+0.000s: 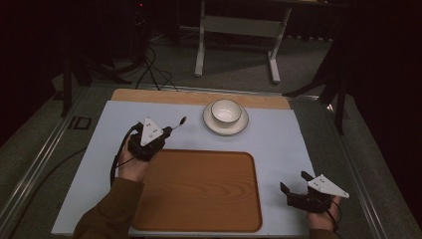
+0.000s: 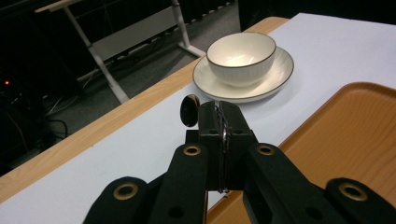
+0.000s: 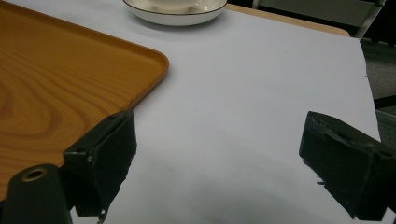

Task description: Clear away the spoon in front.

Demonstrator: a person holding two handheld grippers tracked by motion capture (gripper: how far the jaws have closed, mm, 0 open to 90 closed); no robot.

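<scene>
My left gripper [image 1: 168, 131]: in the high view it is left of the middle of the frame, above the upper left corner of the tray; its jaws are closed tight on a spoon.
Spoon [image 1: 179, 122]: a thin dark spoon, held by its handle between my left jaws. In the high view it sticks out toward the upper right, with the small bowl end pointing at the saucer but not touching it. In the left gripper view the round end [image 2: 189, 110] shows just above and to the left of the jaw tips, in the middle of the frame.
My right gripper [image 1: 294, 185]: in the lower right of the high view, over the pale sheet, to the right of the tray; its jaws are wide open and hold nothing. In the right gripper view the two pads stand far apart at the bottom edge, with bare sheet between them.
Bowl [image 1: 226, 110]: white, upright, sitting on the saucer, in the upper middle of the high view.
Saucer [image 1: 241, 127]: white with a dark rim, on the counter beyond the tray, apart from it.
Tray [image 1: 199, 191]: wooden, with rounded corners, in the lower middle of the high view.
Counter [image 1: 278, 129]: covered with a pale sheet.
</scene>
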